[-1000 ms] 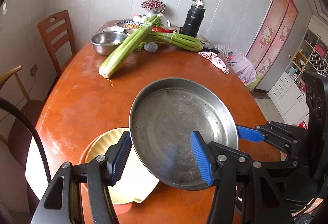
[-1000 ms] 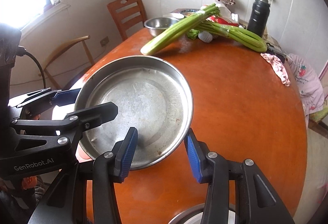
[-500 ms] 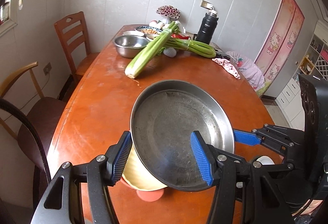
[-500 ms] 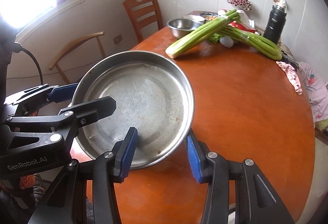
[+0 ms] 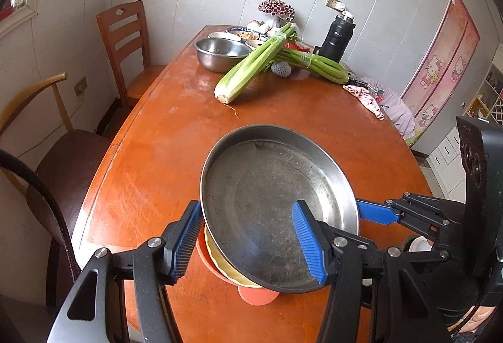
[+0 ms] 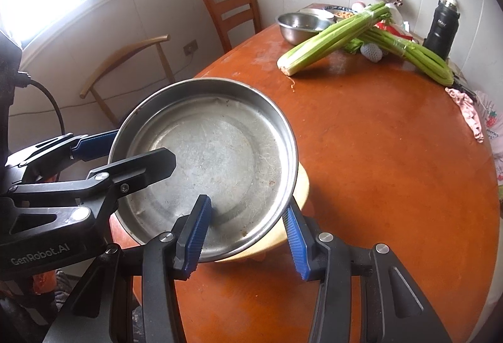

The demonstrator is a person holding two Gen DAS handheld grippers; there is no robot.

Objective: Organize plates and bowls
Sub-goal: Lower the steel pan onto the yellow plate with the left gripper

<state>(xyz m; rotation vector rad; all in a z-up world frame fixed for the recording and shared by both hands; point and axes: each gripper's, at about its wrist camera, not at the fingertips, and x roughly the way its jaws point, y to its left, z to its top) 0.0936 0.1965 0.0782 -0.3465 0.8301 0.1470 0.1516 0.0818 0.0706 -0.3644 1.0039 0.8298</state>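
A wide steel plate [image 5: 276, 201] [image 6: 213, 160] is held above the table, tilted, over a yellow plate [image 5: 220, 264] [image 6: 298, 211] that lies on an orange plate [image 5: 257, 296]. My left gripper [image 5: 248, 239] straddles the steel plate's near-left rim, its fingers on either side. My right gripper [image 6: 245, 233] straddles the opposite rim the same way, one finger inside the plate and one outside. Each gripper also shows in the other's view.
Far end of the orange-brown table [image 5: 157, 160]: a steel bowl [image 5: 220, 54], celery bunches [image 5: 251, 69], a black flask [image 5: 339, 38], small dishes, a pink cloth [image 5: 364, 95]. Wooden chairs [image 5: 125, 38] stand along the left side. A white cup [image 5: 418, 244] sits under the right gripper.
Both grippers and the steel plate have risen and pulled back toward the near end of the table. The yellow plate below is now mostly covered by the steel plate.
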